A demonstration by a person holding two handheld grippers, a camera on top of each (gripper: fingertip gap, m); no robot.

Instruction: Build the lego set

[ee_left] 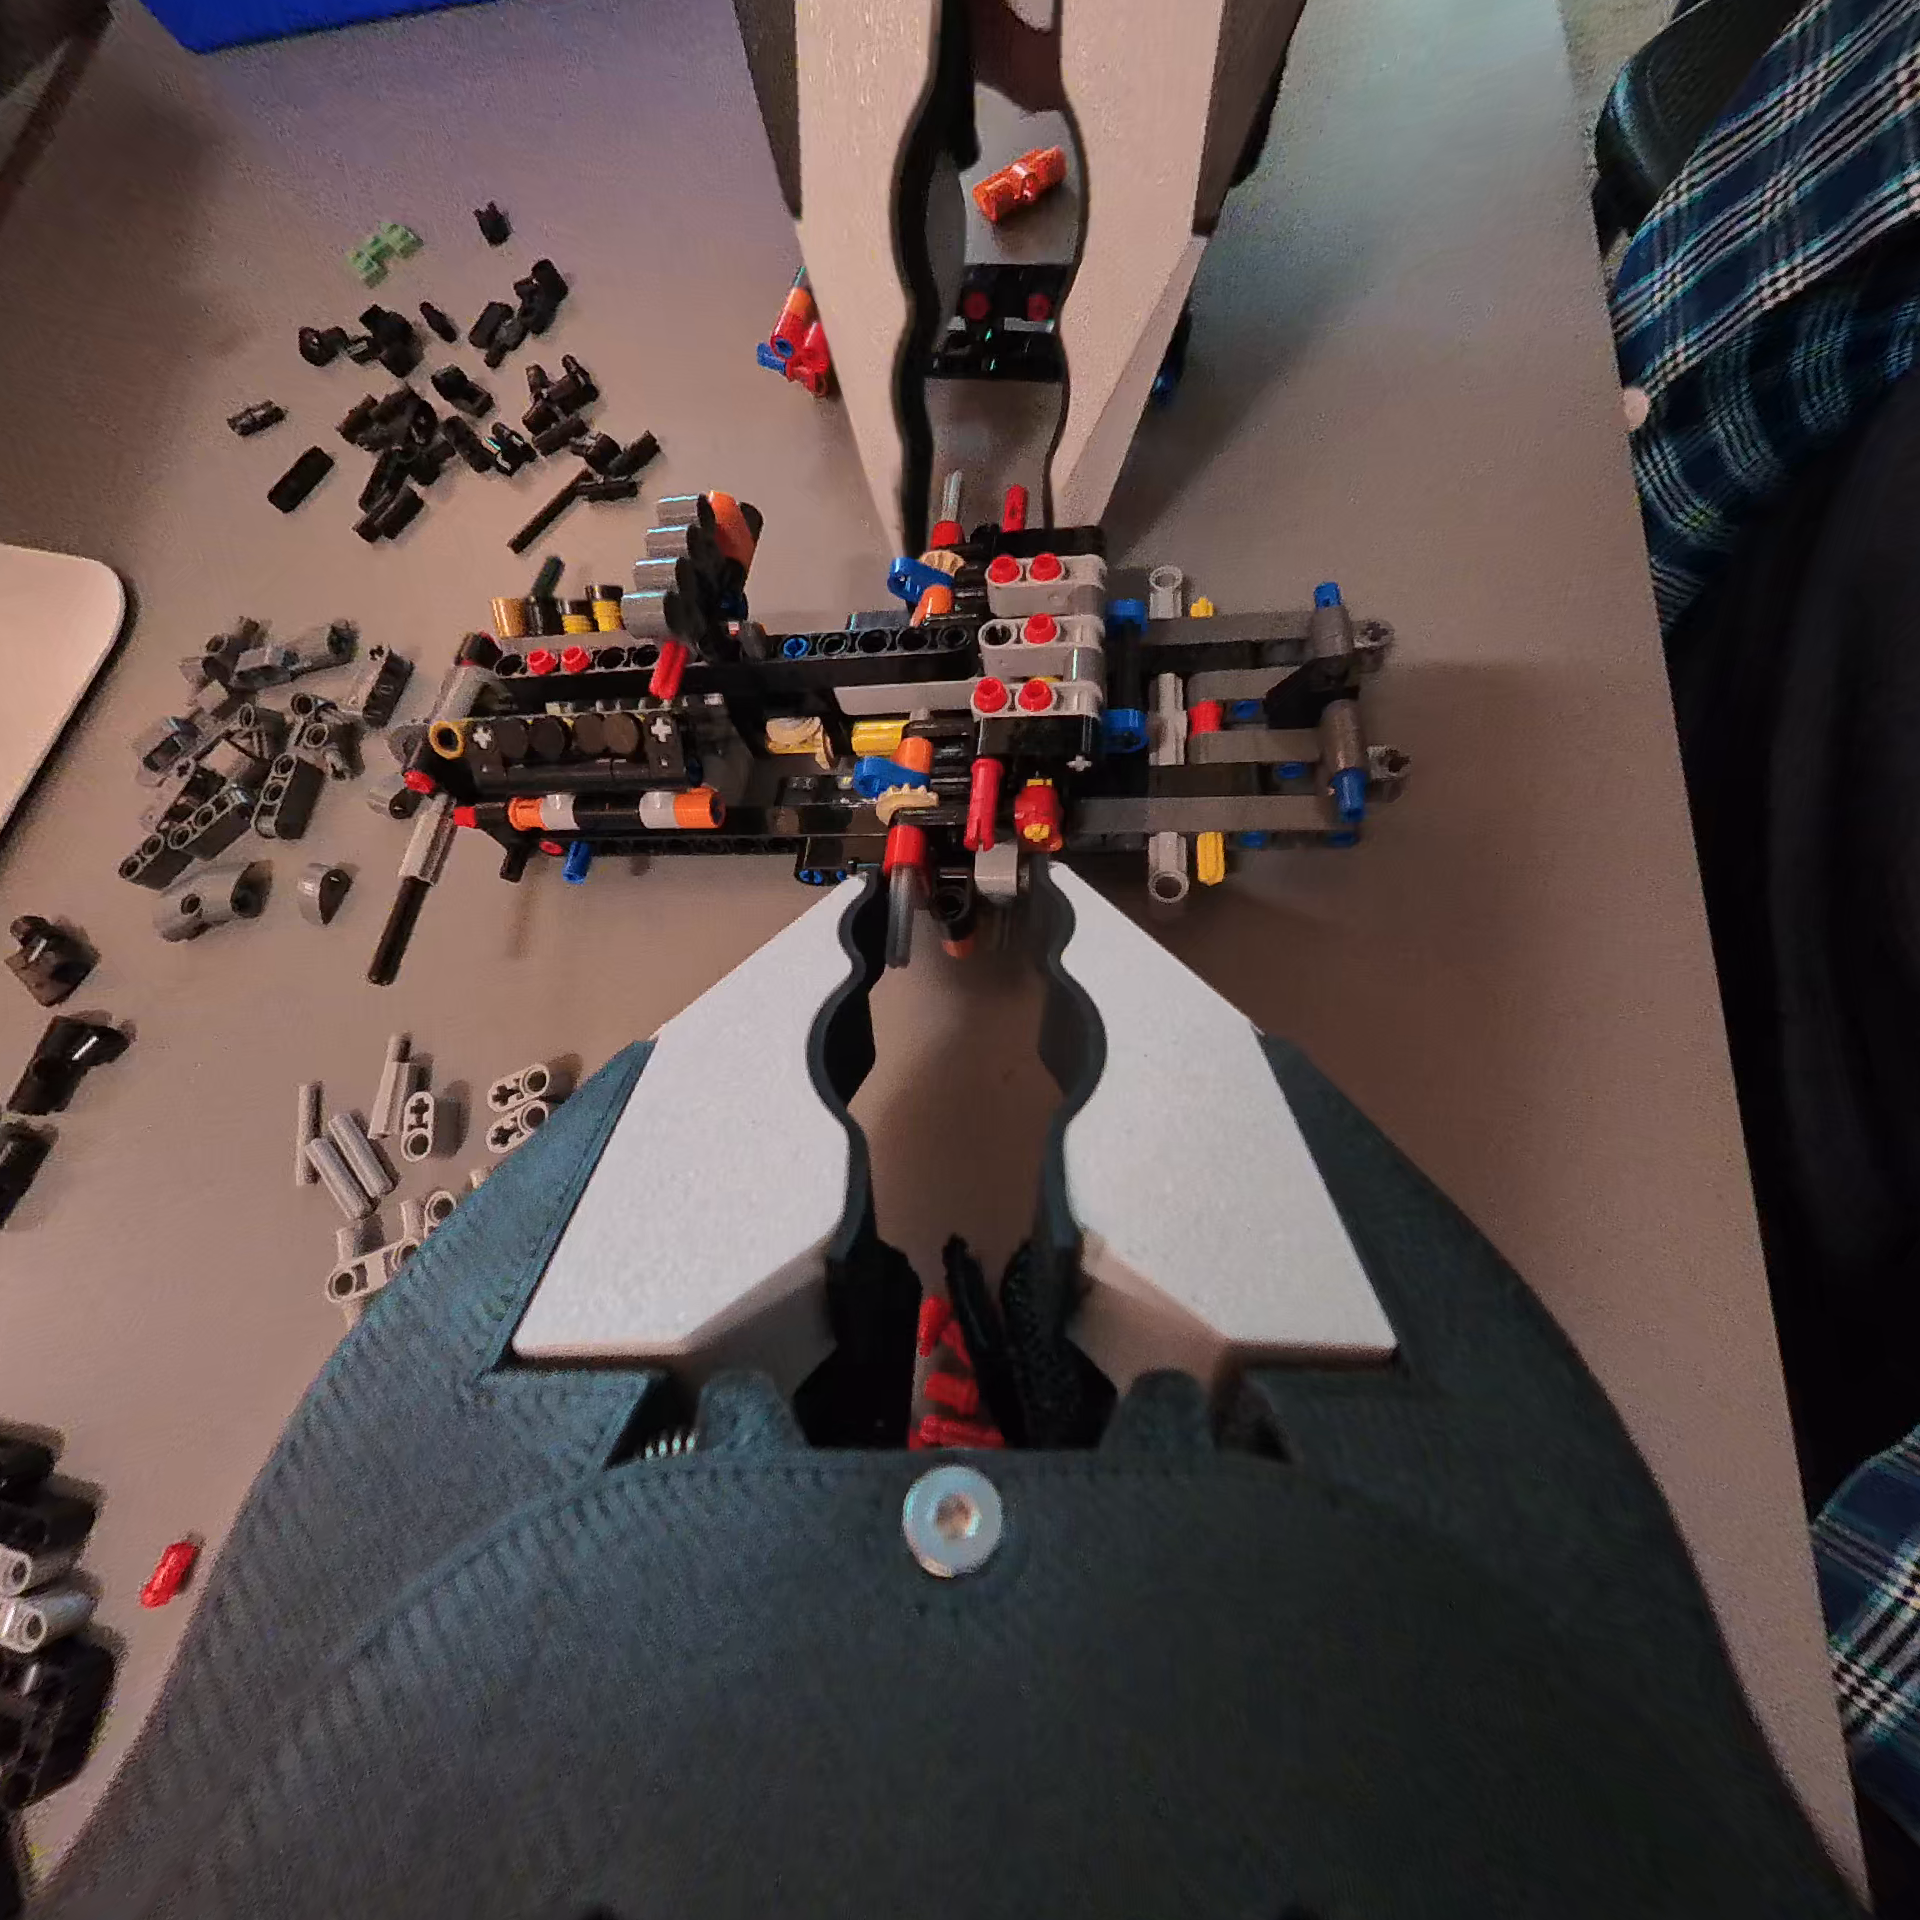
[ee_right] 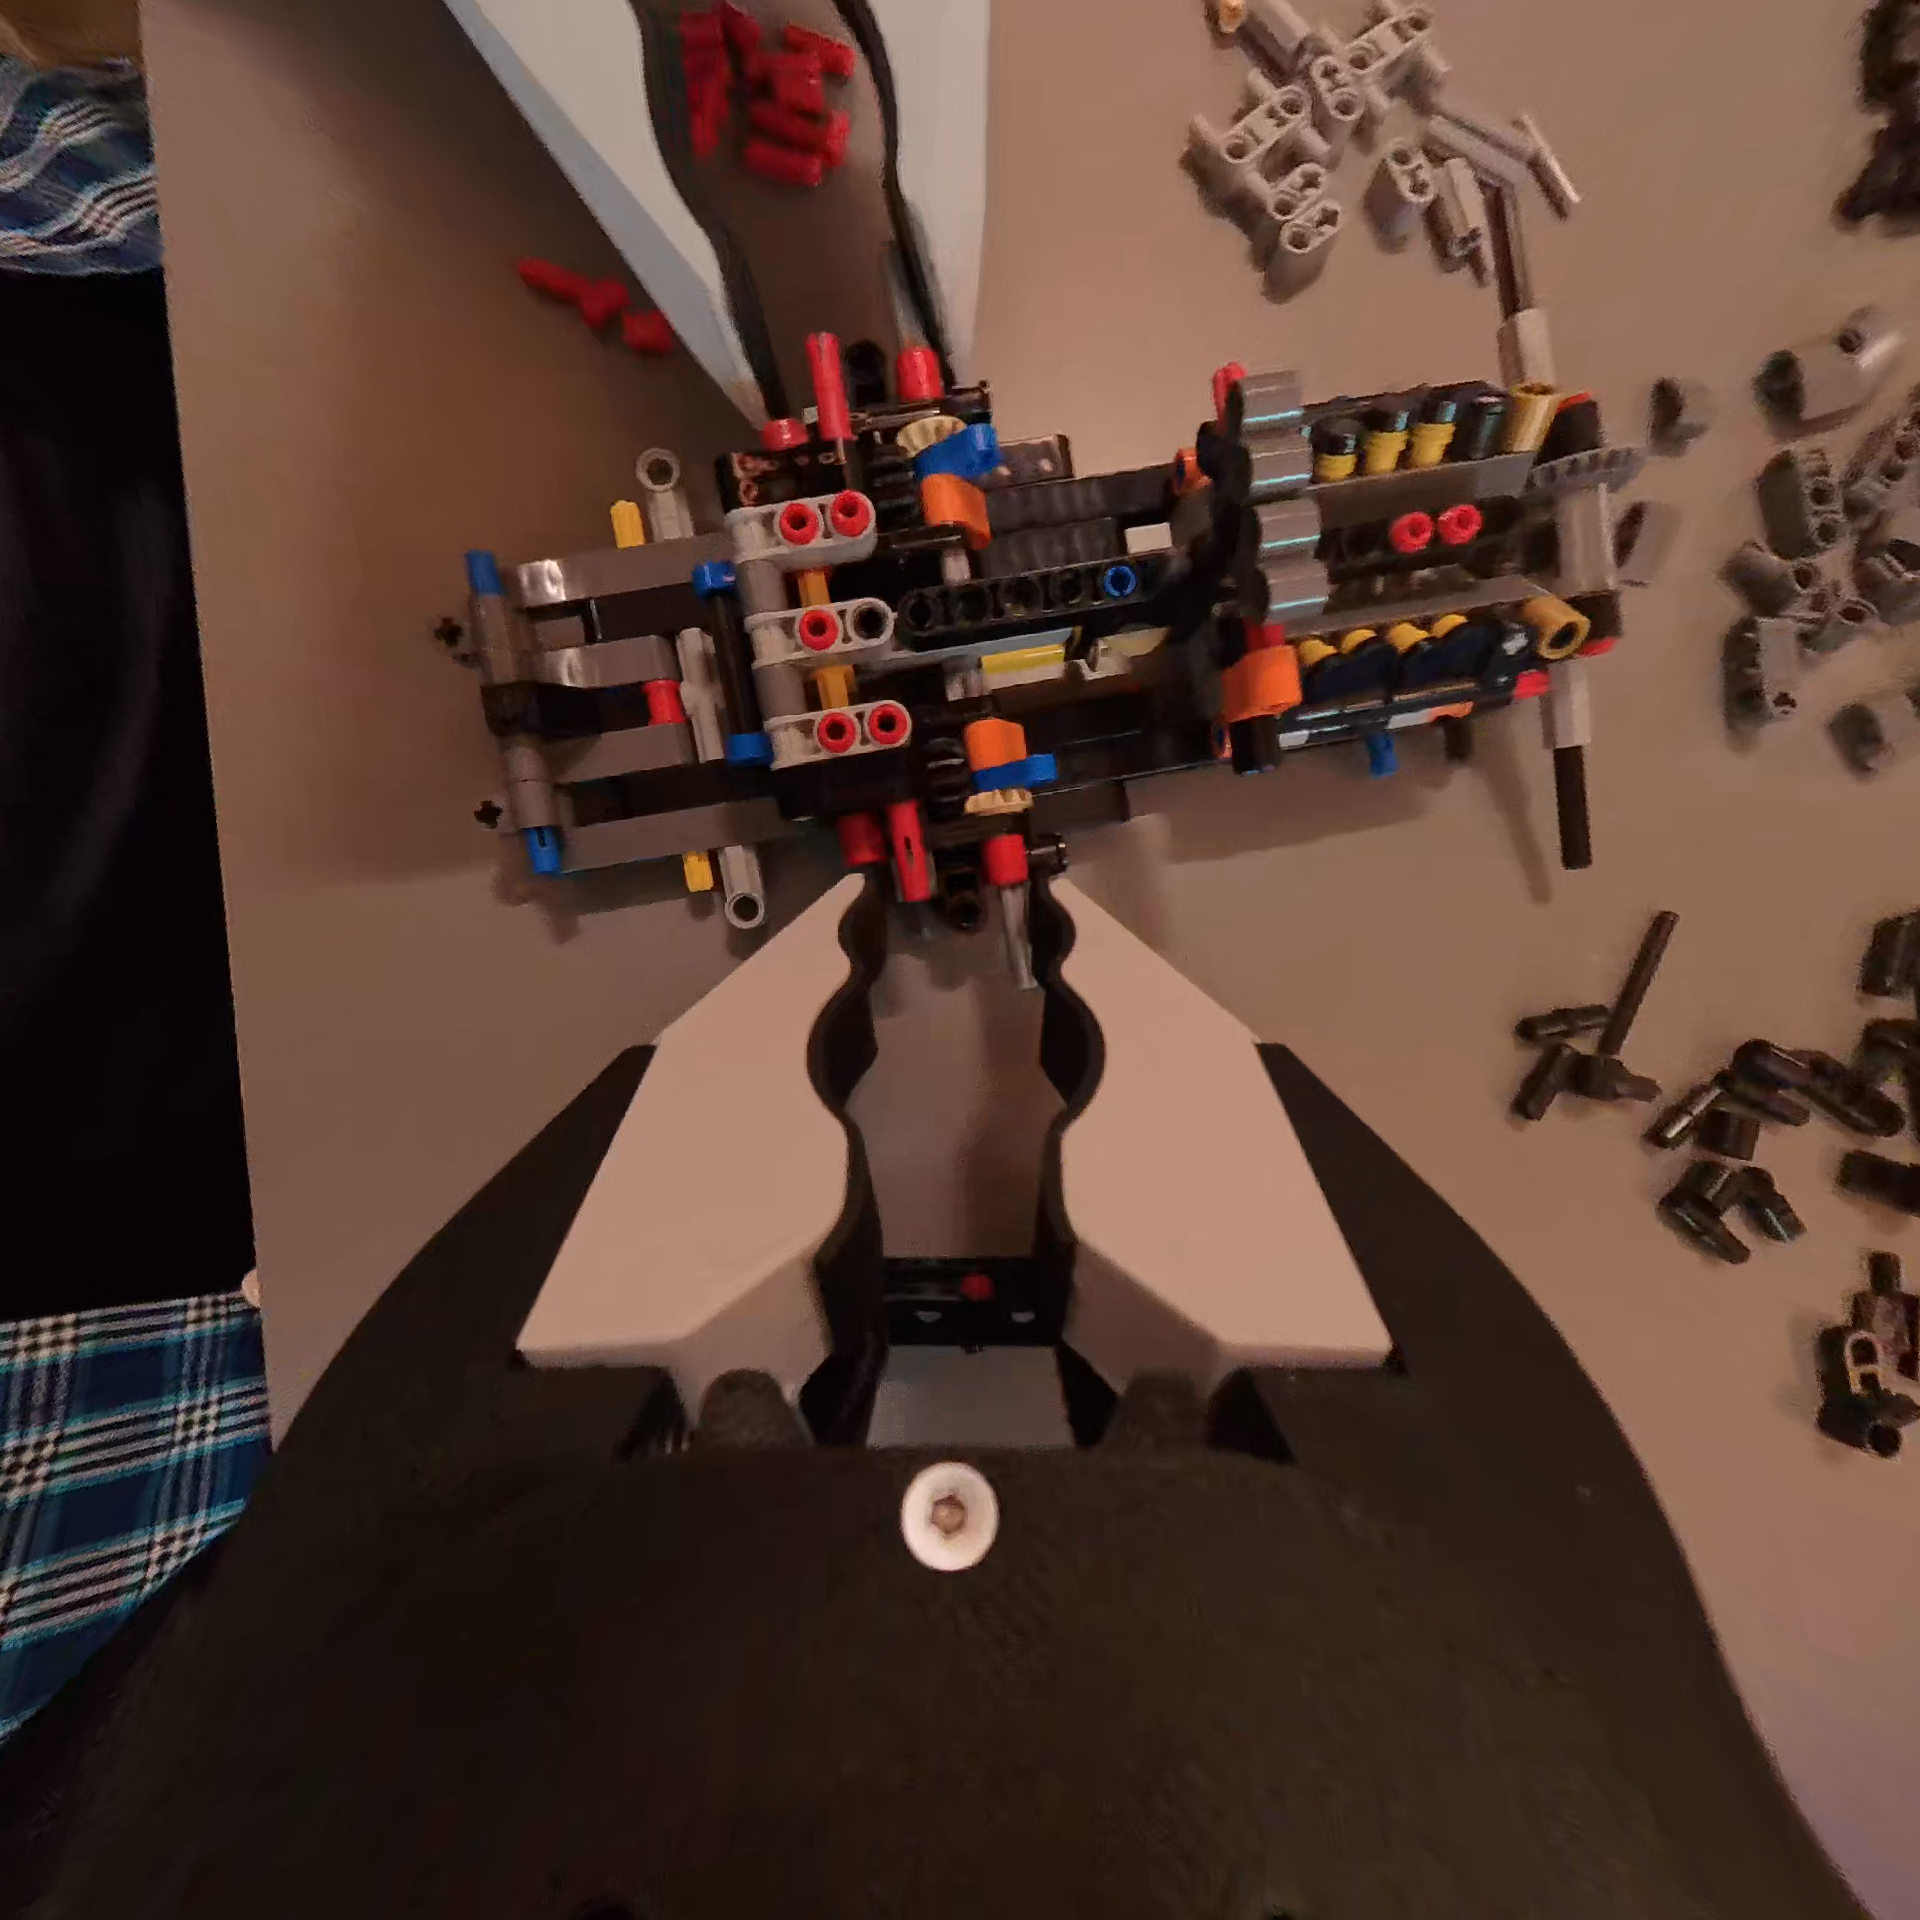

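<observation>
A long, partly built Lego Technic assembly (ee_left: pixel 831 675) of black and grey beams with red, blue, yellow and orange pins lies flat on the beige table (ee_left: pixel 1403 312). My left gripper (ee_left: pixel 956 894) is closed on the pins and connector sticking out of its near side. My right gripper (ee_left: pixel 977 509) comes in from the far side, with its tips against the opposite edge. In the right wrist view the assembly (ee_right: pixel 1039 603) lies crosswise. The right gripper (ee_right: pixel 951 894) is closed on the protruding red pins and axle, and the left gripper (ee_right: pixel 842 374) is opposite.
Loose parts lie to one side: black connectors (ee_left: pixel 447 395), dark grey beams (ee_left: pixel 239 727), light grey connectors (ee_left: pixel 416 1143) and red pins (ee_left: pixel 800 343). An orange piece (ee_left: pixel 1018 182) lies behind the right gripper. A person's plaid sleeve (ee_left: pixel 1766 260) is at the table edge. About 8 centimeters separates my left fingertips from my right.
</observation>
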